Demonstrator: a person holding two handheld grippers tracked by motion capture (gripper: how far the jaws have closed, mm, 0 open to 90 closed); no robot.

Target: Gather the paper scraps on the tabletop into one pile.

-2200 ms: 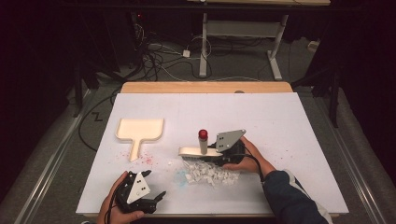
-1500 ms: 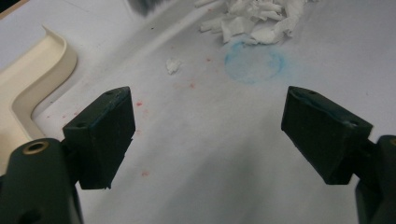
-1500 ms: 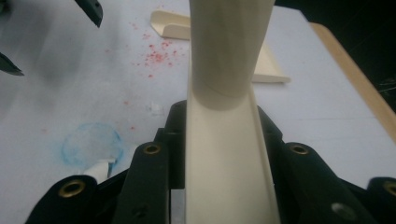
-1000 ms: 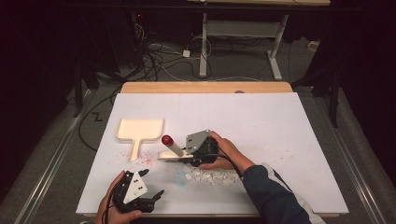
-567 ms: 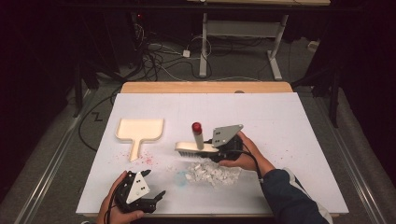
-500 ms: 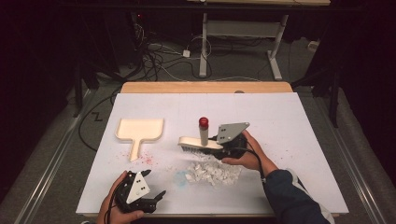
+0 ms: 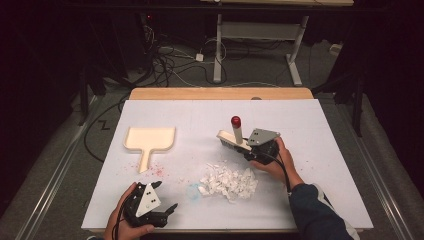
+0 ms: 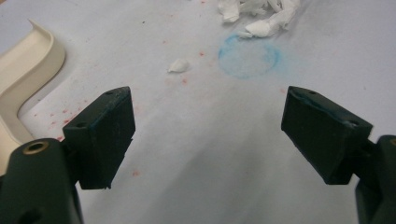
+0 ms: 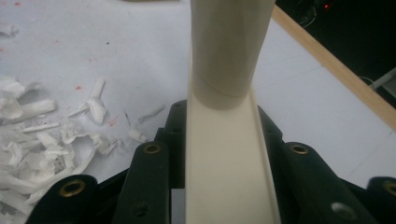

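White sheeting covers the tabletop (image 7: 320, 125), with a strip of bare wood along its far edge. At the near edge, the left gripper (image 7: 167, 210) rests low in the person's left hand (image 7: 122, 225), jaws spread wide with nothing between them. In the left gripper view the two black pads (image 8: 105, 133) stand well apart above bare sheet speckled with red flecks; a faint blue ring (image 8: 249, 57) lies just beyond them, and one stray paper scrap (image 8: 178, 66) lies to its left.

Farther in, near the middle of the tabletop, a pile of torn white paper scraps (image 7: 229, 181) is heaped just right of the blue ring. The person's right hand (image 7: 275, 162) sits behind and to the right of the pile, the dark sleeve (image 7: 315, 212) entering from the bottom edge.

The right gripper (image 7: 248, 150) is closed on the cream brush (image 7: 231, 140). In the right gripper view the jaws clamp both long sides of the flat brush back (image 9: 224, 168), and the round handle (image 9: 229, 42) rises from it. In the high view the handle stands tilted, tipped with a red cap (image 7: 235, 120), beyond the pile.

A cream dustpan (image 7: 149, 140) lies to the left, well apart from the brush, its handle pointing toward the near edge.

Beyond the tabletop, cables (image 7: 170, 65) trail across the dark floor by a white desk frame (image 7: 260, 35).
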